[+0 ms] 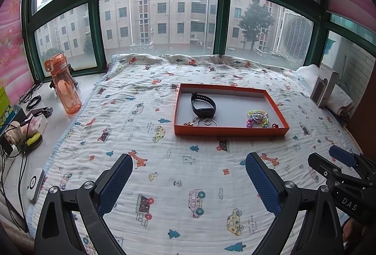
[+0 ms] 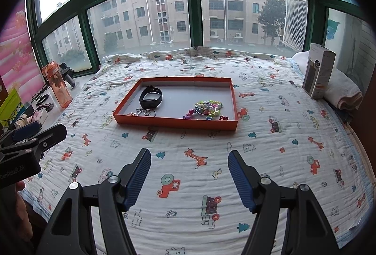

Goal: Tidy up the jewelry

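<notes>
Two hand-held grippers hover above a bed (image 1: 188, 184) covered by a white quilt printed with cartoon cars, giraffes and trees, beneath a green-framed bay window facing apartment blocks. The left hand-held gripper (image 1: 189, 169) has its blue-padded fingers spread wide with nothing between them; the right hand-held gripper (image 2: 189, 162) is likewise wide and holds nothing. Both are well short of the orange tray (image 2: 174, 122) lying farther up the quilt.

Inside the tray, a black smart band (image 2: 150, 96) rests on its side toward the left end, with thin silver rings (image 2: 147, 112) and tiny studs (image 2: 131, 114) by the near wall. Toward the right end sits a heap of colourful bead bracelets (image 2: 208, 108) with a silver hoop on top.

An orange water bottle (image 1: 64, 84) stands on the sill at left among cables; a white carton (image 2: 319, 74) stands upright by folded towels (image 2: 344, 92) at right.
</notes>
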Tool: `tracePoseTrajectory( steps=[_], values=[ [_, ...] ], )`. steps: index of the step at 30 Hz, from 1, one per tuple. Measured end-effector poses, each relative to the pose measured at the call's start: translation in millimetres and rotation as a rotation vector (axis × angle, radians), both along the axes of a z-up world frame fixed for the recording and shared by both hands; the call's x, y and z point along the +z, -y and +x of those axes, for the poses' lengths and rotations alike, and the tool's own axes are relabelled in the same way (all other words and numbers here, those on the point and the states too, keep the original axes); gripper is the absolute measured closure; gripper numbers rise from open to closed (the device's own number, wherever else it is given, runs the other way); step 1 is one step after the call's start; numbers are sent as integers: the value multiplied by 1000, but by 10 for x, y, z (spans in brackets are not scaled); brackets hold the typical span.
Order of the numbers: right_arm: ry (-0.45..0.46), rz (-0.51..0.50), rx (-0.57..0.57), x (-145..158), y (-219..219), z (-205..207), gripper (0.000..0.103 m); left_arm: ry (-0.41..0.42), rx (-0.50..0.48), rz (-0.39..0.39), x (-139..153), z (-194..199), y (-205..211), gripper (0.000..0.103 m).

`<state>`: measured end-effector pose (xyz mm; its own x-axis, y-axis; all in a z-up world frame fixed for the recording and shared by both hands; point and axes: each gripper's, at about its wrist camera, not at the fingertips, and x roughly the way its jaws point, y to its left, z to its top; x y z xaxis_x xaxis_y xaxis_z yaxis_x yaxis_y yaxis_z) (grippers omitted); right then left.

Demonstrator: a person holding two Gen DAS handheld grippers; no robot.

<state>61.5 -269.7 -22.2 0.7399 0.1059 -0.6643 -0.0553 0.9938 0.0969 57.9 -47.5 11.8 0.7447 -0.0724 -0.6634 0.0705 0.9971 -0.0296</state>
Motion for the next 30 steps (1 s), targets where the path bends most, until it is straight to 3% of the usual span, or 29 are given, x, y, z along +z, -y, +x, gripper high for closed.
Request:
tracePoseTrajectory(
  steps=[30],
  values=[
    [-3,1,2,-11,-1,2,28,-24,7,11,-73,20,-50,0]
  ],
)
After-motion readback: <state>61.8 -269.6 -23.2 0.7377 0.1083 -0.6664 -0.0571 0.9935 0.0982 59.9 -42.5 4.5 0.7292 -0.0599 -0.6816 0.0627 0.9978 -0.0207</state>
